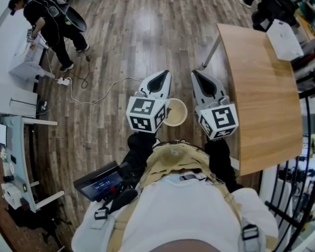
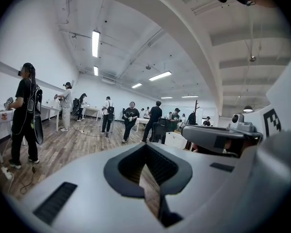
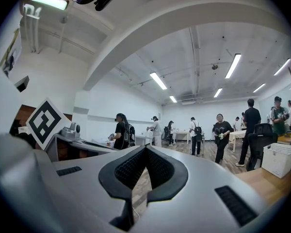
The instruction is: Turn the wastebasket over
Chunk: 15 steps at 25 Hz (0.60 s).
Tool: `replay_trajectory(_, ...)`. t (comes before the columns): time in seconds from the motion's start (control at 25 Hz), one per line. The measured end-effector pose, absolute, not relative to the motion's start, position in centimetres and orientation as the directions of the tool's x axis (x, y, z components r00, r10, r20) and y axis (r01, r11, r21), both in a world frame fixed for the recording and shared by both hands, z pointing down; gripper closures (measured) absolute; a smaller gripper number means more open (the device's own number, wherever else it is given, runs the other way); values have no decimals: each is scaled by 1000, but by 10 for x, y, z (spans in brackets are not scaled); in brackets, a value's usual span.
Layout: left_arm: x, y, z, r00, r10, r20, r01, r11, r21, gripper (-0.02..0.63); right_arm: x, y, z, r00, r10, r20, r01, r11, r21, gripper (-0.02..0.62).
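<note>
Below, wastebasket (image 1: 174, 112), mouth upward.

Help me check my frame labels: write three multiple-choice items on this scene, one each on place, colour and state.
1. Where is the wastebasket? A on the table; B between the left gripper and the right gripper; C by the wall.
2. Its colour? A cream; B blue; C black.
3. The right gripper is: A shut on the wastebasket; B wide open; C shut, empty.
Answers: 1 B, the head view shows it between them; 2 A, its rim is cream; 3 C, its jaws meet on nothing.
</note>
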<state>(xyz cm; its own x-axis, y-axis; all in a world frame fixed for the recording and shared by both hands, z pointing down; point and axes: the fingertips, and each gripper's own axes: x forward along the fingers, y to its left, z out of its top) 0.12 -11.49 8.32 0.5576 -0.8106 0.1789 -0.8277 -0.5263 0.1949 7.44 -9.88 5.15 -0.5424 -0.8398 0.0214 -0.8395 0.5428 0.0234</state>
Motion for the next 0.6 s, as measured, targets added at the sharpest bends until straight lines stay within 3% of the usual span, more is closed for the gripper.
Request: replay_trajectory(0.6, 6, -115, 89, 562, -802, 202, -826, -530, 193, 604, 68, -100, 53, -567, -823, 19, -823, 568, 13, 574)
